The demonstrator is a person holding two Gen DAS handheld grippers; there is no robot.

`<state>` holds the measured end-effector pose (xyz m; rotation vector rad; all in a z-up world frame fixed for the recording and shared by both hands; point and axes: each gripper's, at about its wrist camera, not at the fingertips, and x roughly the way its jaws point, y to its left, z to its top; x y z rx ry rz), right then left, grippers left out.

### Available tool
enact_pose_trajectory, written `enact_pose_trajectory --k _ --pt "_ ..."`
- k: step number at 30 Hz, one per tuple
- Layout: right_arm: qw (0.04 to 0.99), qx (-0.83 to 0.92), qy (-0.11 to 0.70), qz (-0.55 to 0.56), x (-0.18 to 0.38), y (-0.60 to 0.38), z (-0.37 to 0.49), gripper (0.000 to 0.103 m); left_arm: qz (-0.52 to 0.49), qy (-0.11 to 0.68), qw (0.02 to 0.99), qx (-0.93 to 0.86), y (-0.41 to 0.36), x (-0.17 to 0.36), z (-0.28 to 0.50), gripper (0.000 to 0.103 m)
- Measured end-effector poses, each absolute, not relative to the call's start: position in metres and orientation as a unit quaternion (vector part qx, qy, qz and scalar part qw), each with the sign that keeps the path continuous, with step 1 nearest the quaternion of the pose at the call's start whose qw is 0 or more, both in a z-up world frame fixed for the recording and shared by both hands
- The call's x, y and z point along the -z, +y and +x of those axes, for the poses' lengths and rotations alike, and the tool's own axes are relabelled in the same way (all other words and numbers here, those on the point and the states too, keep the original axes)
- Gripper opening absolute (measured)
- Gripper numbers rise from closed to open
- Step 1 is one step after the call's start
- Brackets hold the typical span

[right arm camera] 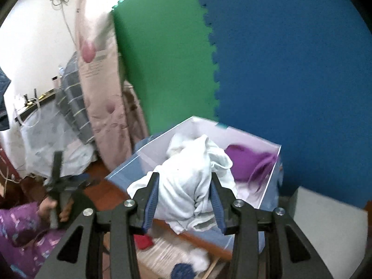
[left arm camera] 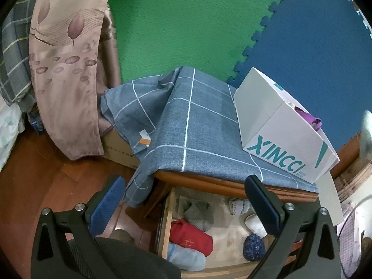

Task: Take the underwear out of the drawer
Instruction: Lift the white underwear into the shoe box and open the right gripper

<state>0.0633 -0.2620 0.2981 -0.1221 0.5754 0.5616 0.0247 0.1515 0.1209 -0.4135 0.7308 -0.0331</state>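
Filling the upper half of both views, the green and blue foam mats (left arm camera: 209, 23) back a wooden cabinet draped with a grey checked cloth (left arm camera: 197, 127), on which a white box (left arm camera: 279, 125) stands at the right of the left wrist view. Below it, at the bottom centre of that view, the drawer (left arm camera: 168, 220) is pulled open and holds several rolled pieces: a red one (left arm camera: 190, 234), a grey one (left arm camera: 200, 211), a pale blue one (left arm camera: 186, 255), a dark blue patterned one (left arm camera: 253, 247) and white ones near the right finger. The left gripper (left arm camera: 183, 209) hangs over the drawer with its jaws spread wide and nothing between them. In the right wrist view, the right gripper (right arm camera: 184, 195) pinches a white underwear bundle (right arm camera: 186, 181) at the frame's centre, in front of the open box, where a purple piece (right arm camera: 248, 162) already lies. One garment looks delivered, a second is on its way, and the rolled ones in the drawer remain to be fetched.
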Motion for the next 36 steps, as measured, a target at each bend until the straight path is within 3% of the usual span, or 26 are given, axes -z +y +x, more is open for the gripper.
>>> enact_pose_trajectory --k 10,22,30,36 --pt "0.898 -0.207 0.381 -0.071 -0.233 -0.252 0.188 0.042 -0.177 0.353 0.919 0.015 0.143 -0.122 0.024 0.102" --pt "0.855 -0.185 0.477 -0.081 -0.179 -0.234 0.232 0.043 -0.151 0.354 0.923 0.015 0.135 -0.124 0.024 0.102" --pt "0.857 -0.176 0.478 -0.073 -0.167 -0.230 0.234 0.050 -0.149 0.354 0.923 0.016 0.135 -0.124 0.024 0.102" --pt "0.898 -0.187 0.397 -0.043 -0.196 -0.243 0.213 0.054 -0.142 0.356 0.923 0.017 0.134 -0.124 0.026 0.102"
